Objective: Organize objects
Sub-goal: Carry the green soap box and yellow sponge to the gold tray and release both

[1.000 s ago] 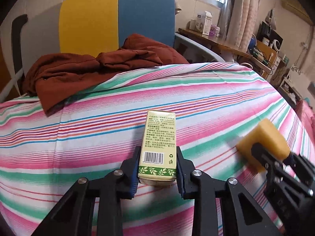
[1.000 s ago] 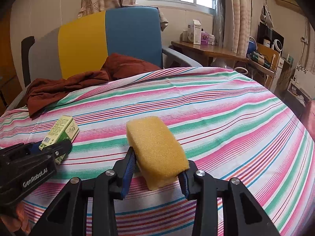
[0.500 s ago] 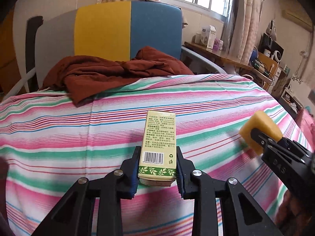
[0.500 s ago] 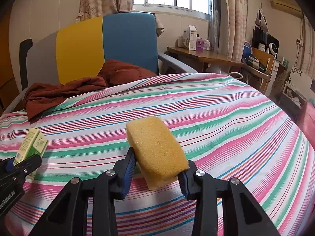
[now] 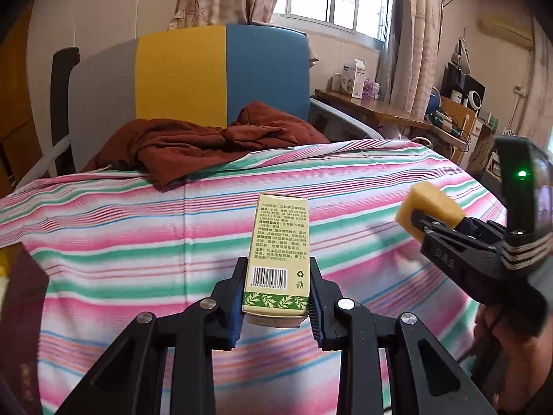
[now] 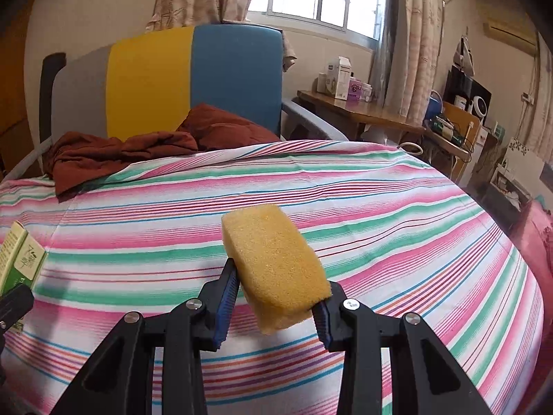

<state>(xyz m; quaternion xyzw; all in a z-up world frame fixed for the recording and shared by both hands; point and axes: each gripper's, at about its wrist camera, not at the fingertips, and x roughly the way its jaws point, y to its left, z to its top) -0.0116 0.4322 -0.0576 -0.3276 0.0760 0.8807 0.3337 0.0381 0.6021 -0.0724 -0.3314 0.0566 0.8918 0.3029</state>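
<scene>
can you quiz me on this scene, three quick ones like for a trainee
1. True or false: the left gripper is empty.
2. What does the right gripper hold? A) a brown cloth B) a yellow sponge C) a white carton
3. Fill in: the brown cloth lies at the far edge of the striped sheet, in front of the ____ and blue chair back.

Key:
1. False. It is shut on the green and cream box.
2. B. The jaws pinch the yellow sponge, lifted off the sheet.
3. yellow
</scene>
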